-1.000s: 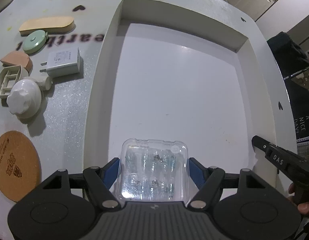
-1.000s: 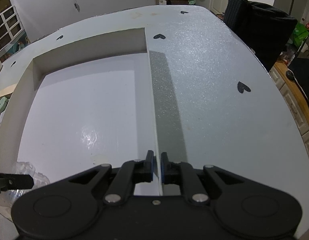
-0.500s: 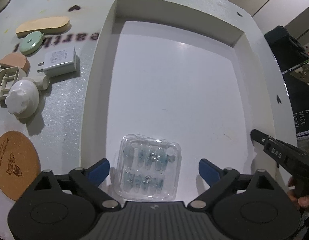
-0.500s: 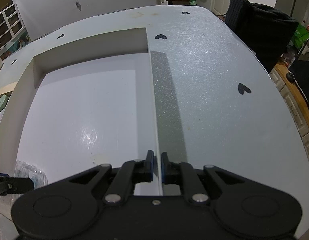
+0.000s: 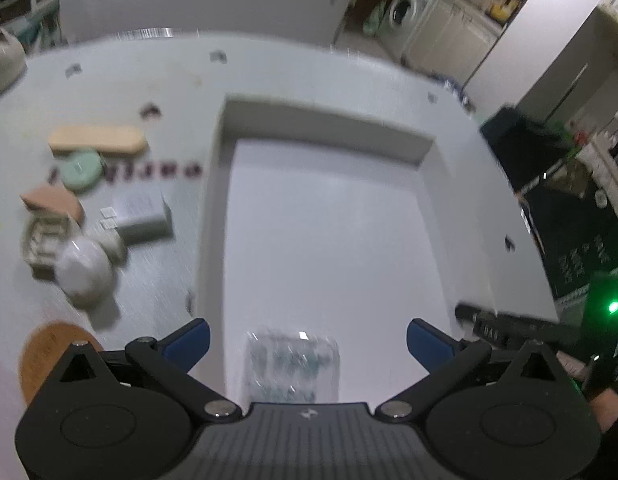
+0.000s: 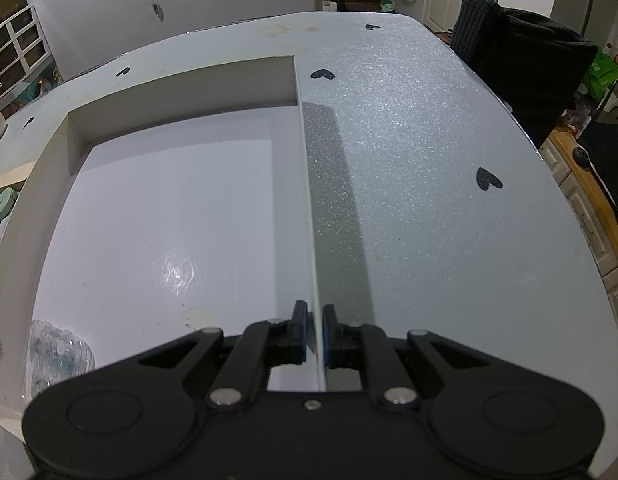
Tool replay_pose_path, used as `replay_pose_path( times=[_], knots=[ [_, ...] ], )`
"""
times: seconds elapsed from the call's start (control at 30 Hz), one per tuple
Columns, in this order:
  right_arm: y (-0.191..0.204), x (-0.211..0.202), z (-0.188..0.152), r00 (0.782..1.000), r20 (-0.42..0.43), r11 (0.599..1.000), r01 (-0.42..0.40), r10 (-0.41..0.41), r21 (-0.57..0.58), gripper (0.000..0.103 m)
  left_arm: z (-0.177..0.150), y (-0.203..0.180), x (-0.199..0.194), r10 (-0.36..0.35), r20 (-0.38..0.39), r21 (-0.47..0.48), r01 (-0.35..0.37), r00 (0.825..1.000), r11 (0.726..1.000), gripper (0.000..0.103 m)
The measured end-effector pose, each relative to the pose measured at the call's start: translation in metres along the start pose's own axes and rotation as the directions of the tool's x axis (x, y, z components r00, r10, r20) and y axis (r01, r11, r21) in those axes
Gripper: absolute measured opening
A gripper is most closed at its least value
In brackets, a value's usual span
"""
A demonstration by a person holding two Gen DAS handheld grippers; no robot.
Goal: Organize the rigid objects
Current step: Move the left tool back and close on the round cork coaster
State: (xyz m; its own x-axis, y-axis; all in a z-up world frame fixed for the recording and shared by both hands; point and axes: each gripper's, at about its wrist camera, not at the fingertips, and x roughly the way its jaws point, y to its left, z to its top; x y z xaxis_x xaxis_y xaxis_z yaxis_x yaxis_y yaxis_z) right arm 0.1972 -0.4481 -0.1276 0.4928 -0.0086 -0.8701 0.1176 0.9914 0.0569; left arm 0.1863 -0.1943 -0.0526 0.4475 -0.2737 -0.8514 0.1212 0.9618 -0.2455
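Kitchen clutter and a washing machine sat behind the pale speckled table [image 6: 429, 200], which carried the white tray [image 5: 213, 216] I was filling. My left gripper [image 5: 308, 340] stood with its jaws as wide as they go; they had just been opening, and the clear plastic case [image 5: 293, 364] lay on the tray floor between the blue pads, touched by neither. That view was smeared with motion, so I could not read the case's contents beyond small bluish pieces in rows. My right gripper [image 6: 315, 334] was pinched onto the tray's thin right wall, jaws nearly together with only the wall between them, which I took as steadying the tray. From that side the case sat in the near left corner of the tray. Outward on the table to the left waited a white charger block [image 5: 143, 214], a white domed knob [image 5: 85, 274], a green round tin [image 5: 81, 169], a tan oblong pad [image 5: 97, 142] and a cork coaster [image 5: 49, 356]. I judged the case light, stiff but thin-walled and slick, likely to squirt out or crack under hard squeezing; its flat long sides were the place to grip it. The charger looked the easiest next pick, across its flat faces.
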Motion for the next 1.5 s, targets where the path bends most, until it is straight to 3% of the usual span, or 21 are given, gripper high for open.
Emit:
replay_pose_path(
  times=[0.17, 0.33, 0.6, 0.73, 1.0, 1.1, 1.5],
  knots=[
    [0.000, 0.000, 0.000, 1.000, 0.001, 1.000, 0.001, -0.001, -0.001, 0.009, 0.003, 0.017, -0.025, 0.072, 0.116, 0.000, -0.072, 0.991, 0.997, 0.103],
    [0.000, 0.000, 0.000, 1.000, 0.001, 1.000, 0.001, -0.001, -0.001, 0.009, -0.001, 0.050, -0.040, 0.135, 0.181, -0.053, -0.127, 0.974, 0.990, 0.103],
    [0.002, -0.001, 0.000, 1.000, 0.007, 1.000, 0.012, -0.012, -0.012, 0.010, -0.020, 0.117, -0.031, 0.280, 0.148, -0.154, -0.258, 0.948, 0.954, 0.103],
    [0.003, -0.001, -0.001, 1.000, 0.009, 1.000, 0.014, -0.014, -0.014, 0.010, -0.036, 0.137, -0.019, 0.331, 0.100, -0.135, -0.317, 0.938, 0.939, 0.103],
    [0.003, -0.001, -0.001, 1.000, 0.012, 1.000, 0.020, -0.020, -0.013, 0.010, -0.073, 0.150, 0.012, 0.294, -0.020, -0.030, -0.295, 0.956, 0.955, 0.103],
    [0.003, -0.001, -0.001, 1.000, 0.012, 1.000, 0.024, -0.024, -0.012, 0.010, -0.081, 0.144, 0.013, 0.298, 0.010, 0.022, -0.298, 0.954, 0.954, 0.103],
    [0.005, -0.001, -0.002, 0.999, 0.014, 1.000, 0.031, -0.031, -0.002, 0.011, -0.070, 0.148, 0.021, 0.281, 0.081, 0.047, -0.285, 0.956, 0.957, 0.103]
  ],
)
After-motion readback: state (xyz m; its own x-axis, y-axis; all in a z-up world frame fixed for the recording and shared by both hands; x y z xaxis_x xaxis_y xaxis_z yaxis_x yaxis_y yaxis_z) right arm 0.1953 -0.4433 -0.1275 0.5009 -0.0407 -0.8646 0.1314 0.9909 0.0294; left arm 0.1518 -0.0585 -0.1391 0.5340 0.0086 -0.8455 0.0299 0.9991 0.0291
